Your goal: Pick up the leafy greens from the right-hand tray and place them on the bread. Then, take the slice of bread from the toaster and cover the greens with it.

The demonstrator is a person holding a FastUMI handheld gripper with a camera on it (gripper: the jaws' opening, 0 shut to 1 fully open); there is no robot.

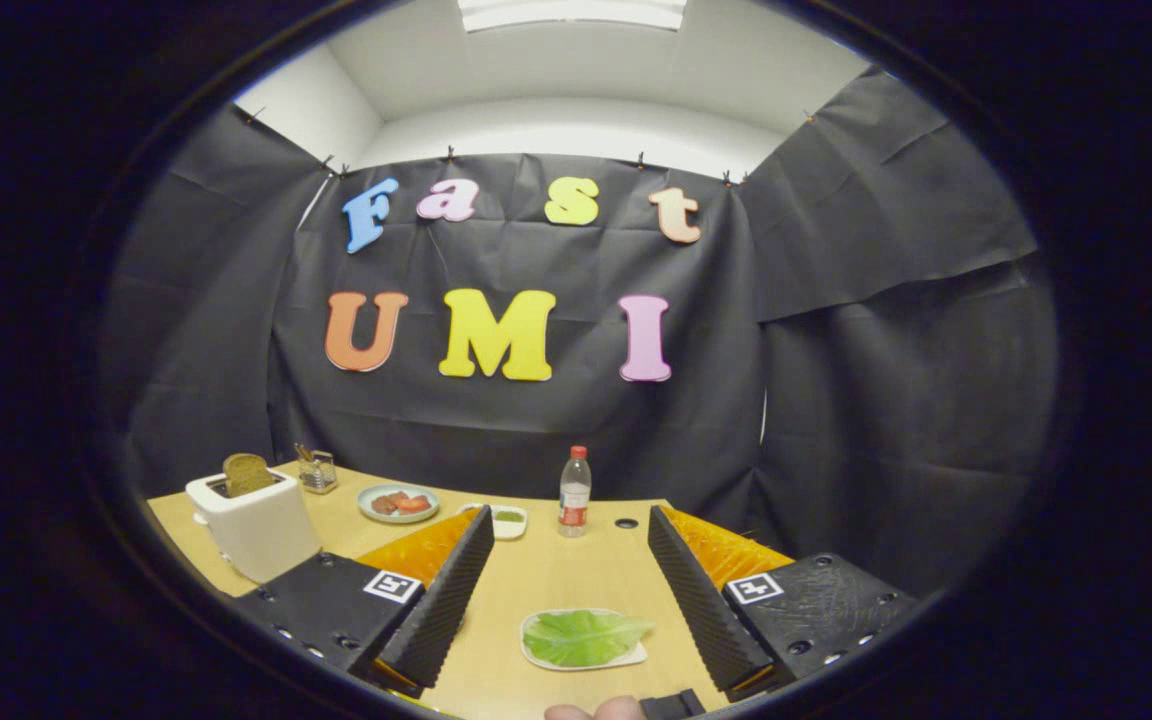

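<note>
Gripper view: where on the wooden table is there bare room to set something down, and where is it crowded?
Bare wood lies between the open gripper fingers, from the green lettuce leaf on its white tray up to the clear plastic bottle. The far left is crowded: white toaster holding brown bread, small glass holder, round plate, small white dish.

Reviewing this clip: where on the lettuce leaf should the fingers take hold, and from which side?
The lettuce leaf lies flat on its small white tray, between the open gripper's fingers. Probably best from above, pinching across the raised, crinkled middle along its rib; the flat edges hug the tray and offer little to grip.
</note>
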